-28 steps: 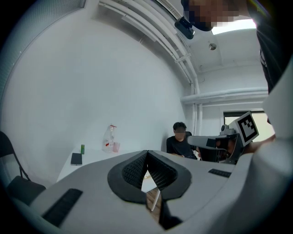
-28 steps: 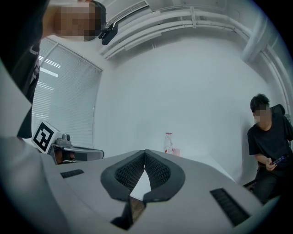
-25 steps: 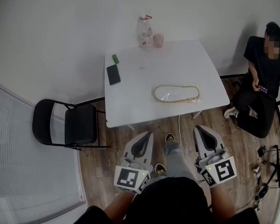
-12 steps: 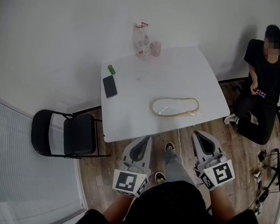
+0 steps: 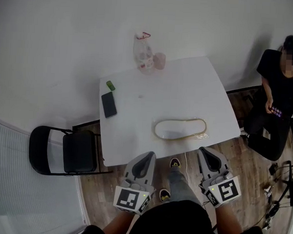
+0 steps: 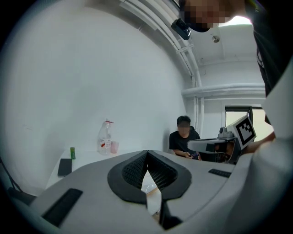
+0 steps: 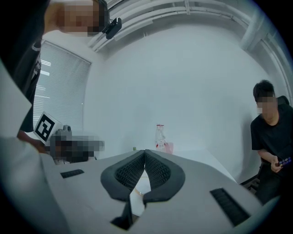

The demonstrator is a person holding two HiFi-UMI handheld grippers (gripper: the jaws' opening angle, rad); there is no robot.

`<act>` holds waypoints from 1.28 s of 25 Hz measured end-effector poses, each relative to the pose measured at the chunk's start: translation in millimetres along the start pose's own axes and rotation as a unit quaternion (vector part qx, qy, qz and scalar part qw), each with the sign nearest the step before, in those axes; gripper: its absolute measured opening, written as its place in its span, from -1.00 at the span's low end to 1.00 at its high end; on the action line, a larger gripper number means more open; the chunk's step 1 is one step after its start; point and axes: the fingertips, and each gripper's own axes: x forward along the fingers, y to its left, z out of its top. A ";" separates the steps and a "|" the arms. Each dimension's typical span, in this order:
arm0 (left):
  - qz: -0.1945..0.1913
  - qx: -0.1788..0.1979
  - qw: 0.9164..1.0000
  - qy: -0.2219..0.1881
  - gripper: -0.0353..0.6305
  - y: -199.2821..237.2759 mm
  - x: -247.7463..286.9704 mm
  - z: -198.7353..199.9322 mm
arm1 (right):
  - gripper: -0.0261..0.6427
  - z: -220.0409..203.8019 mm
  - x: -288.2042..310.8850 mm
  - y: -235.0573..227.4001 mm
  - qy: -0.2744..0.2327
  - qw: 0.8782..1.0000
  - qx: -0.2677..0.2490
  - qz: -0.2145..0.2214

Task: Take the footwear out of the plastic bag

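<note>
The plastic bag (image 5: 181,129), with pale footwear (image 5: 158,130) seen through it, is laid flat on the tabletop (image 5: 187,87) near its front edge. The left tongs (image 5: 147,156) and the right tongs (image 5: 203,152) are held just short of that edge, each pressed together, nothing clamped.

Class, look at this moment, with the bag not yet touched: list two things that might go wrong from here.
1. The plastic bag lies close to the near edge of the table; a nudge might slide it off.
2. Both the left gripper and right gripper have jaws shut; unless opened, they may only push the bag.
</note>
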 end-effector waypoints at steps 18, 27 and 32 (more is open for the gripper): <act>-0.027 0.031 0.997 0.072 -0.83 14.1 127.7 -1.2 | -0.87 -37.9 58.9 -112.1 0.055 0.998 0.022 0.002; -0.156 0.118 0.968 0.158 -0.82 -6.0 180.7 -26.0 | -0.87 -49.6 78.9 -166.2 0.061 0.998 0.018 0.017; -0.217 0.152 0.933 0.243 -0.63 -4.7 204.3 -54.8 | -0.87 -53.4 83.6 -180.9 0.070 0.997 0.022 0.022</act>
